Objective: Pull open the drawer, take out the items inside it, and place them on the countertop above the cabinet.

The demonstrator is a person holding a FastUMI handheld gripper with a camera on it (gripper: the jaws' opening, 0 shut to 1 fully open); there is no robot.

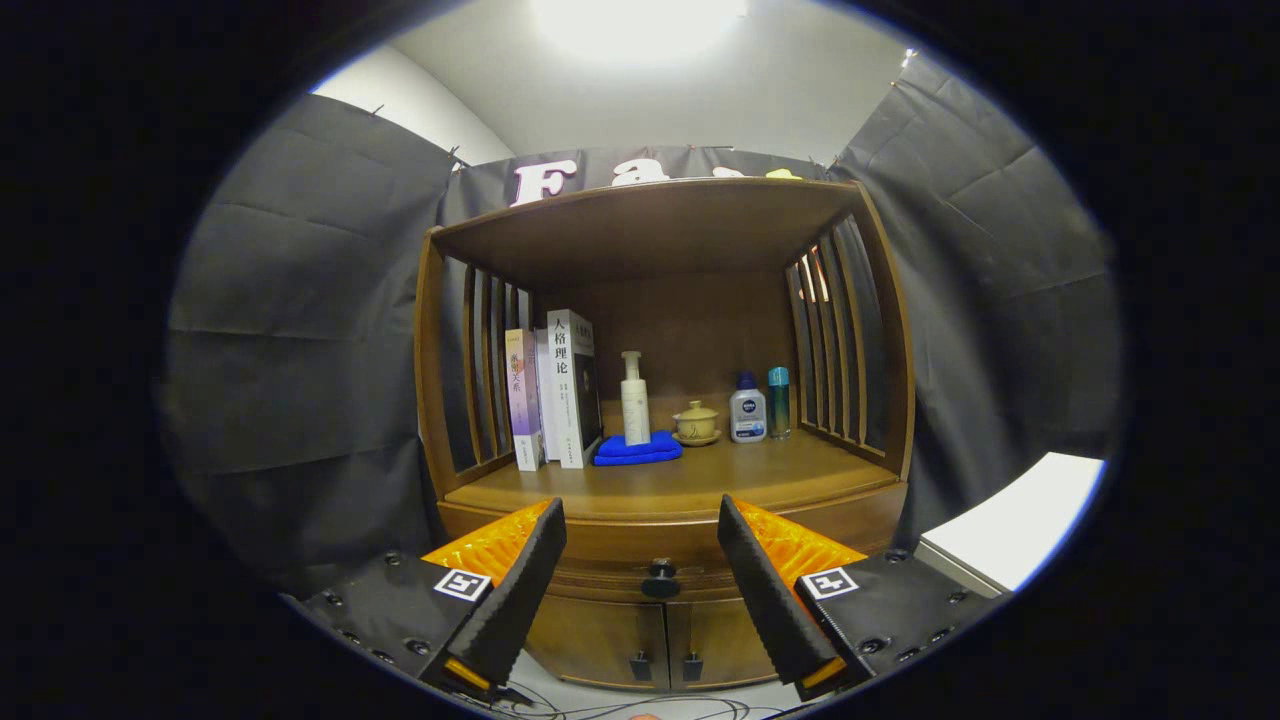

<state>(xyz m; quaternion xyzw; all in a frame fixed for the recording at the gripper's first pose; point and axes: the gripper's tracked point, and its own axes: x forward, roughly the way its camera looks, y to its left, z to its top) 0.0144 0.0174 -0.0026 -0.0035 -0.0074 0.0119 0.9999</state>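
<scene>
Nothing done yet — the drawer (655,570), low centre of the frame, sits closed, its knob (660,577) between and beyond my wide-spread, empty fingers (640,590). Opening, emptying, placing on the table (760,480) all remain.

Hand-held gripper (640,570): one unit, two fingers, seen in the lower centre of the frame. Fingers (515,590) spread wide apart, nothing held between them. Left finger rises from the lower left, right finger from the lower right, both angled inward toward the tips. Each finger base carries a square printed marker. Pose level, pointing forward.
</scene>
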